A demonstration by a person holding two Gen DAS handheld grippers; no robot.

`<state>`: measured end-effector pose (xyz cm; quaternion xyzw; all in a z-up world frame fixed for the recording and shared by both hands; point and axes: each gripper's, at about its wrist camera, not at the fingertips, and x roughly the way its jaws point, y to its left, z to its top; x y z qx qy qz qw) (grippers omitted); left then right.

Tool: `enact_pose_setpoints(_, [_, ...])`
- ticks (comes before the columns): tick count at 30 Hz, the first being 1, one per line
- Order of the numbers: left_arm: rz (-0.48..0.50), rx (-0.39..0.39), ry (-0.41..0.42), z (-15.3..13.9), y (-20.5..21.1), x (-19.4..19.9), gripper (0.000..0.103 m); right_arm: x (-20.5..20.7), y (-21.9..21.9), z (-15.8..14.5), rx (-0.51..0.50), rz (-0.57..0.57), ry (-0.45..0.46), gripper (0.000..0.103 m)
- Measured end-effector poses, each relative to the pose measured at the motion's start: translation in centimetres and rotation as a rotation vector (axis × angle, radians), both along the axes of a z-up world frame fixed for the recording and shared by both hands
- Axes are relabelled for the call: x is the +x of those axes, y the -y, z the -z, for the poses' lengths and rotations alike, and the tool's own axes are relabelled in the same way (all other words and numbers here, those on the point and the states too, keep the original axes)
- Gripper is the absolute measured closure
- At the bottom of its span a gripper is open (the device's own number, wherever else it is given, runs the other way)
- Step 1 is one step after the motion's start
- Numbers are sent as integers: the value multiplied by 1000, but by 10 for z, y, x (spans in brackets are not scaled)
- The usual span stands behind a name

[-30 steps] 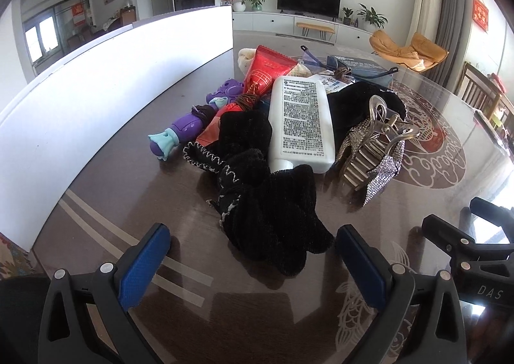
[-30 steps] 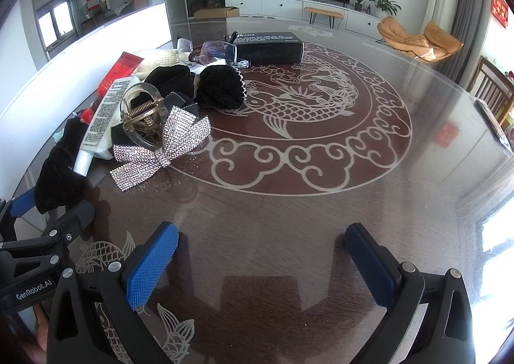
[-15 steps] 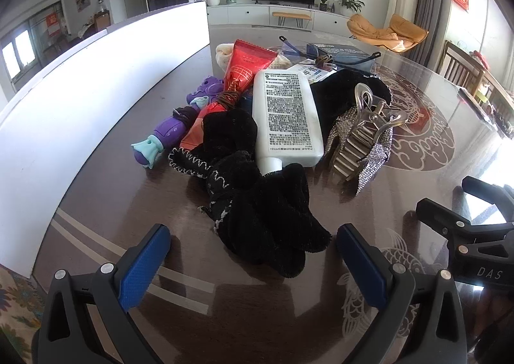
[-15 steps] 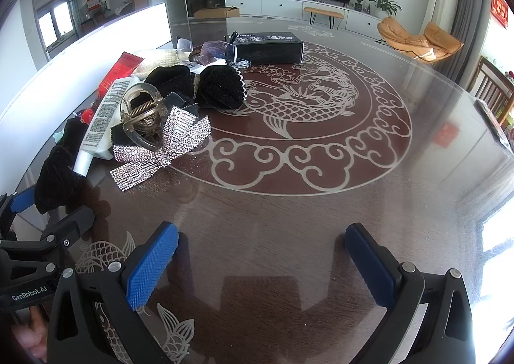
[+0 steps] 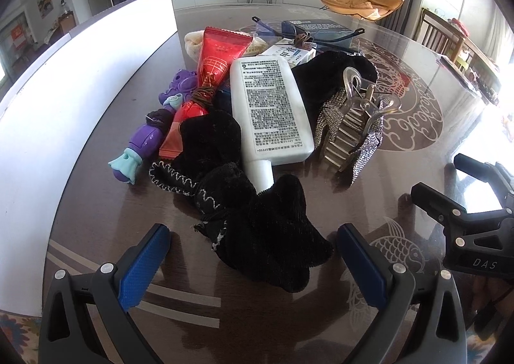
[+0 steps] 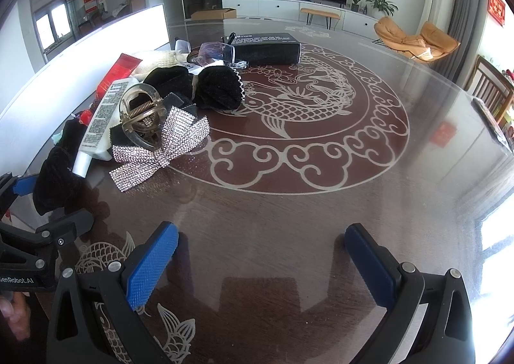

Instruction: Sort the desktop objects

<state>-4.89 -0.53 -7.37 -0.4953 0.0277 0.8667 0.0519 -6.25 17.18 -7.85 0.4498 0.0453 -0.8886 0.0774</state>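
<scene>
The left gripper [image 5: 253, 263] hovers with its jaws spread wide and empty around the near end of a black velvet scrunchie with white zigzag stitching [image 5: 257, 229]; the right gripper [image 6: 261, 263], jaws equally wide and empty, hangs over bare dark glossy surface [image 6: 289, 210], well apart from the pile. The scrunchie is soft, crumpled and dark. It lies against the cap of a white flat lotion bottle with printed text [image 5: 273, 107], so closing there could, I judge, catch only a loose fold or drag the bottle. Beyond the bottle, a clear plastic claw clip [image 5: 356, 120] sits on a silver rhinestone bow [image 6: 160, 149] and might be jostled.
</scene>
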Motion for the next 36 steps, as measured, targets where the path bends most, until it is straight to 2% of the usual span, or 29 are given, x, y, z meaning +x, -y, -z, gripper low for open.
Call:
enact_pose_setpoints(5, [74, 9, -26, -1, 1, 1, 0, 0, 1, -1, -1, -1, 3, 0])
enact_pose_setpoints(8, [91, 14, -81, -1, 2, 7, 0, 0, 0, -1, -4, -1, 3, 0])
enact_pose_setpoints(10, [68, 15, -52, -1, 6, 11, 0, 1, -1, -1, -3, 6, -3, 0])
enact_pose_setpoints(12, [53, 13, -70, -1, 5, 12, 0, -1, -7, -1, -1, 96, -8, 0])
enact_pose_setpoints(14, [54, 16, -93, 0, 5, 15, 0, -5, -10, -1, -3, 122, -5, 0])
enact_pose_setpoints(24, [157, 18, -71, -3, 16, 9, 0, -2, -10, 0, -2, 111, -12, 0])
enact_pose_setpoints(31, [156, 15, -63, -4, 25, 0, 0, -2, -10, 0, -3, 112, -12, 0])
enact_pose_setpoints(34, [147, 14, -62, -4, 23, -16, 0, -2, -10, 0, -3, 111, -12, 0])
enact_pose_setpoints(36, [140, 9, -30, -6, 21, -28, 0, -2, -10, 0, -3, 111, -12, 0])
